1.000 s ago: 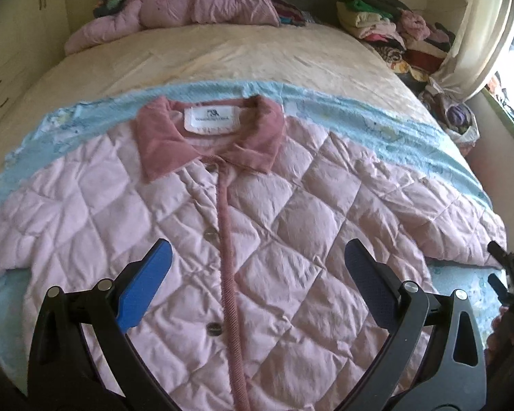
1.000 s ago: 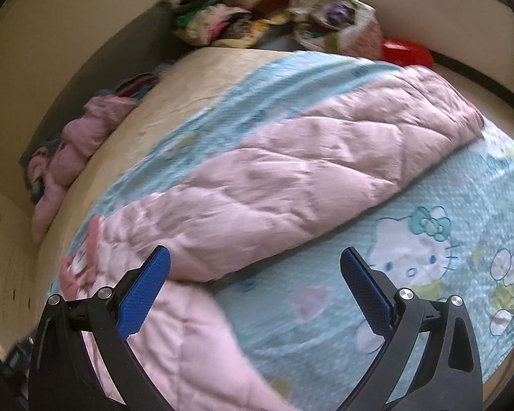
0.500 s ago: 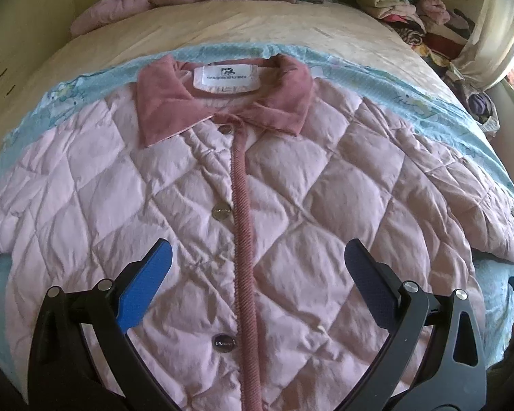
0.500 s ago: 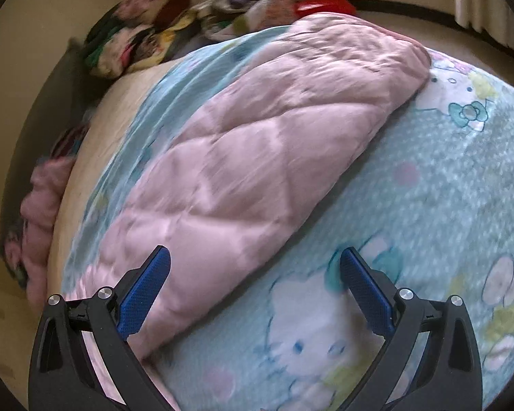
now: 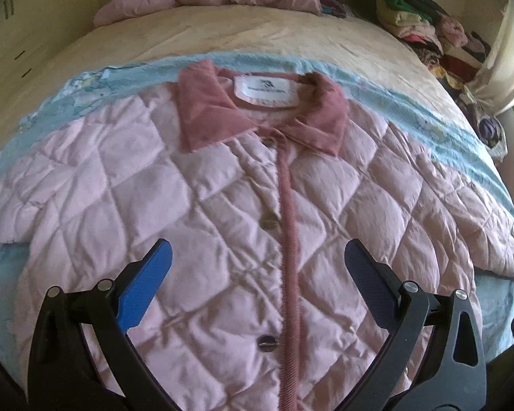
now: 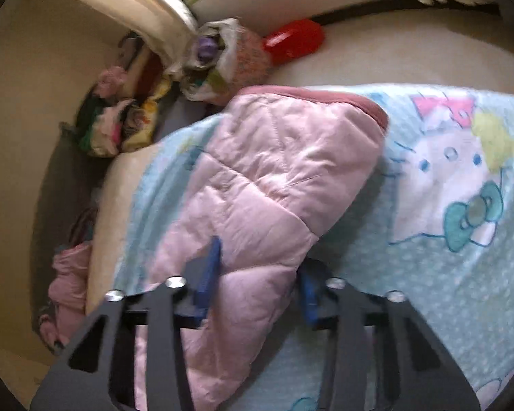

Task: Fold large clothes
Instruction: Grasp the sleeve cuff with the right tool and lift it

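Jaws of the right gripper (image 6: 257, 274) have just been closing, and its blue pads (image 6: 210, 274) now pinch the puffy sleeve (image 6: 274, 185) between them. The sleeve runs away from the gripper toward a darker pink cuff (image 6: 325, 97) at its far end, lying on a light blue cartoon-print blanket (image 6: 445, 205). The left gripper (image 5: 257, 270) hovers spread wide above the jacket (image 5: 205, 205), nothing between its fingers. The jacket lies flat and front-up on the bed (image 5: 257, 37), collar (image 5: 202, 116) at the far end, its long axis following the corded button placket (image 5: 289, 239). Its shell is pale pink, diamond-quilted and slightly shiny; the collar looks like corduroy.
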Demonstrator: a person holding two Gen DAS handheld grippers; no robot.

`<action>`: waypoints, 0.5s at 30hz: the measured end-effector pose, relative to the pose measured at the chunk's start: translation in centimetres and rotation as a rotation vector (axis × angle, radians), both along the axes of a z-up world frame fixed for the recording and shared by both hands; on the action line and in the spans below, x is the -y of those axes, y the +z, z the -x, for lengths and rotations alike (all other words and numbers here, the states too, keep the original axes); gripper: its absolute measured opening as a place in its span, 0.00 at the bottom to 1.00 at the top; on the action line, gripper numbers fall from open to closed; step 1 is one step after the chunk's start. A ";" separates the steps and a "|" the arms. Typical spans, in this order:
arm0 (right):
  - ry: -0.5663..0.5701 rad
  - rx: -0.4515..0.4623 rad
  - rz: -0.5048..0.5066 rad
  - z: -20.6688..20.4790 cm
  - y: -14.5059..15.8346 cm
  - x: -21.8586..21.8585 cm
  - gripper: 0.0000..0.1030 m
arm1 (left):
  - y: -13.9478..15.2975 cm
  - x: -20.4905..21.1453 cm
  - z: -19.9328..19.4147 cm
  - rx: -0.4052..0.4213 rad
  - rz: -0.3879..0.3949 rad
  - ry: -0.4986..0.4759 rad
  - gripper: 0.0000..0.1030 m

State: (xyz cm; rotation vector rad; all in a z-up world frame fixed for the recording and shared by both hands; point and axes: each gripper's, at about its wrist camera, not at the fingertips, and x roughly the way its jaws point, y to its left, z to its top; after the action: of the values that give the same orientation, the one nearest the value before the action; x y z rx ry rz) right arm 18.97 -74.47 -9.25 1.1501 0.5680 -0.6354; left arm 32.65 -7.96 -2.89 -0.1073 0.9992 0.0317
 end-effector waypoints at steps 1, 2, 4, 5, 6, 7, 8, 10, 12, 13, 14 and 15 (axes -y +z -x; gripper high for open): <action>0.019 0.017 0.029 -0.1 0.7 -0.1 0.22 | 0.2 -0.3 0.1 0.004 0.003 0.006 0.92; 0.048 0.047 0.065 -0.4 1.9 -0.5 0.20 | 0.6 -0.7 0.2 0.007 0.003 0.016 0.92; 0.103 0.107 0.091 -1.0 4.1 -1.2 0.18 | 1.5 -1.4 0.4 0.016 0.008 0.037 0.92; 0.122 0.124 0.097 -1.2 5.0 -1.6 0.18 | 1.8 -1.7 0.4 0.020 0.010 0.042 0.92; 0.144 0.140 0.110 -1.6 6.1 -2.0 0.18 | 2.4 -1.9 0.5 0.029 0.011 0.049 0.92; 0.168 0.156 0.127 -1.9 7.3 -2.4 0.18 | 2.9 -2.0 0.6 0.037 0.011 0.051 0.92; 0.191 0.174 0.144 -2.3 8.4 -2.8 0.17 | 3.6 -2.1 0.7 0.048 0.009 0.051 0.92; 0.225 0.208 0.166 -2.9 10.1 -3.2 0.17 | 4.6 -2.1 0.8 0.064 0.002 0.051 0.92; 0.279 0.246 0.195 -3.6 12.5 -4.2 0.17 | 5.7 -1.9 0.7 0.078 -0.004 0.043 0.92; 0.292 0.257 0.196 -3.8 13.1 -4.3 0.16 | 6.2 -1.7 0.7 0.080 -0.012 0.037 0.92; 0.317 0.273 0.199 -4.2 14.2 -4.8 0.16 | 7.0 -1.4 0.6 0.087 -0.024 0.029 0.92; 0.337 0.287 0.204 -4.5 15.2 -5.4 0.16 | 7.6 -1.2 0.6 0.094 -0.033 0.020 0.92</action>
State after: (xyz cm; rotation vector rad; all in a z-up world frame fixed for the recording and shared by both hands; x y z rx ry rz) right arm 23.48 -69.10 5.98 0.9060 0.4264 -0.2264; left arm 32.05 -6.80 4.68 -0.0877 0.9033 0.0606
